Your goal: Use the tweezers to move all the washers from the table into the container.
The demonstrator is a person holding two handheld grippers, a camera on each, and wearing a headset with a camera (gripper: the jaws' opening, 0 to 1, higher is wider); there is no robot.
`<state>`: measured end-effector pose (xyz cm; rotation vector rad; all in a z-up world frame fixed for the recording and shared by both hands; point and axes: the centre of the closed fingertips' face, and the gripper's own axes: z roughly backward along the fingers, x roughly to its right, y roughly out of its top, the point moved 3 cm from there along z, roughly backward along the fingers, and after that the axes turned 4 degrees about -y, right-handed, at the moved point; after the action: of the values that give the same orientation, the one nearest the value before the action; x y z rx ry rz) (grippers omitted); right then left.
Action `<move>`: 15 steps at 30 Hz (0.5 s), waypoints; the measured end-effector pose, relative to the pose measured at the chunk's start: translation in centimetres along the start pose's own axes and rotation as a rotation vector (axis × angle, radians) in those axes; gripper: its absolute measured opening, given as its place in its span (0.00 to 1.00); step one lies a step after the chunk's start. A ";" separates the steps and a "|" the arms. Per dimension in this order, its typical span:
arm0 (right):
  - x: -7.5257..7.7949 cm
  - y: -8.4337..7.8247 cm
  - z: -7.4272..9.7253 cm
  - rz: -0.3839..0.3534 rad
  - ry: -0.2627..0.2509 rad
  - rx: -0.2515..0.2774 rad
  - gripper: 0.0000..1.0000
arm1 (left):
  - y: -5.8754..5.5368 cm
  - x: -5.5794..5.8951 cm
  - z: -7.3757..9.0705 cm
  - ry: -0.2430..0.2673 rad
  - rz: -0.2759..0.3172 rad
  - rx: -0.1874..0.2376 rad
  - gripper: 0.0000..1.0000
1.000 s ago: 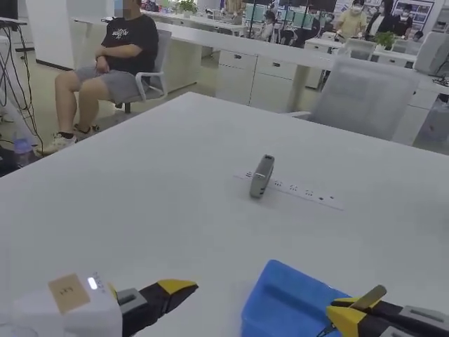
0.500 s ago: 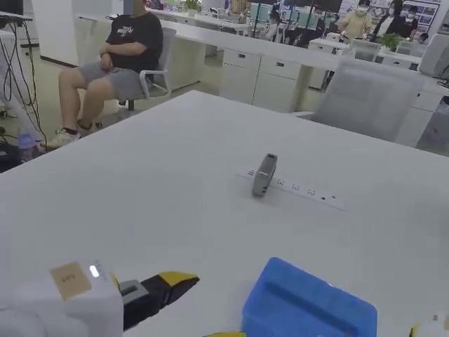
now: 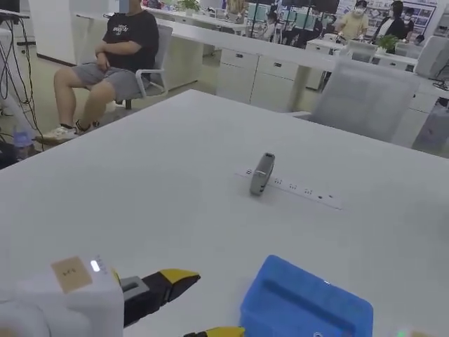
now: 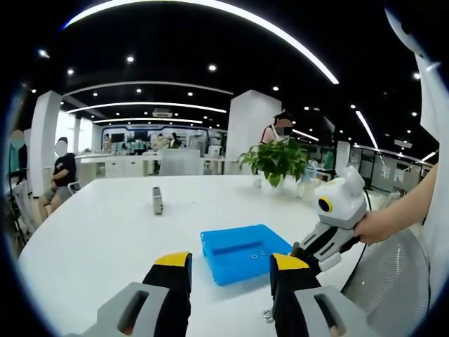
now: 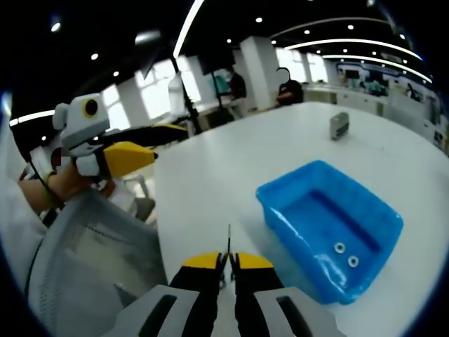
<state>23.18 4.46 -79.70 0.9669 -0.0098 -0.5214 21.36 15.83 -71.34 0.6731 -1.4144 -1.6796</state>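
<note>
The blue container (image 3: 305, 303) sits near the table's front edge; in the right gripper view it (image 5: 330, 228) holds two washers (image 5: 339, 247) on its floor. My left gripper (image 3: 196, 305) stands open just left of it, its yellow jaws framing the container (image 4: 242, 253). A small washer (image 4: 266, 315) lies on the table by that gripper's right jaw. My right gripper (image 5: 228, 261) is shut on thin metal tweezers (image 5: 229, 242), whose tip points at bare table left of the container. It appears in the left gripper view as the right gripper (image 4: 302, 249), held in a hand.
A white power strip with a grey adapter (image 3: 262, 173) lies mid-table. A grey office chair (image 3: 365, 95) stands behind the far edge and a person (image 3: 116, 56) sits at the back left. A potted plant (image 4: 277, 160) stands on the table. A mesh chair (image 5: 91, 253) is beside me.
The right gripper with the tweezers has dropped out of the head view at the lower right. The left gripper's second yellow jaw has come into view at the bottom.
</note>
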 end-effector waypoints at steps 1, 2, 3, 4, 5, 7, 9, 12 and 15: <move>0.0 0.0 0.0 -0.002 -0.001 0.000 0.04 | 0.0 0.0 0.0 0.000 0.000 0.001 0.43; 0.0 0.0 -0.1 -0.002 -0.002 0.002 0.04 | 0.0 0.0 0.0 0.002 0.001 0.003 0.43; -0.1 0.1 -0.1 -0.002 -0.002 0.004 0.04 | 0.0 0.0 0.1 0.003 0.002 0.004 0.43; -0.2 0.1 -0.2 0.000 -0.001 0.003 0.04 | 0.1 -0.1 0.1 0.003 0.003 0.005 0.42; -0.3 0.1 -0.2 0.004 0.000 0.002 0.04 | 0.1 -0.1 0.1 0.002 0.005 0.006 0.42; -0.5 0.0 -0.4 0.027 -0.001 -0.006 0.04 | 0.1 -0.1 0.1 0.001 0.006 0.008 0.42; -0.9 0.0 -0.4 0.043 0.000 -0.007 0.04 | 0.1 0.0 0.1 0.001 0.004 0.006 0.42; -1.7 -0.1 -0.5 0.122 0.011 -0.016 0.04 | 0.0 0.0 0.1 0.000 -0.001 0.004 0.42; -2.4 -0.1 -0.8 0.224 0.017 -0.032 0.04 | 0.0 0.0 0.0 -0.002 -0.003 0.002 0.42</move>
<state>21.22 6.06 -79.66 0.9259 -0.0932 -0.3058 21.32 15.84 -71.30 0.6752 -1.4172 -1.6814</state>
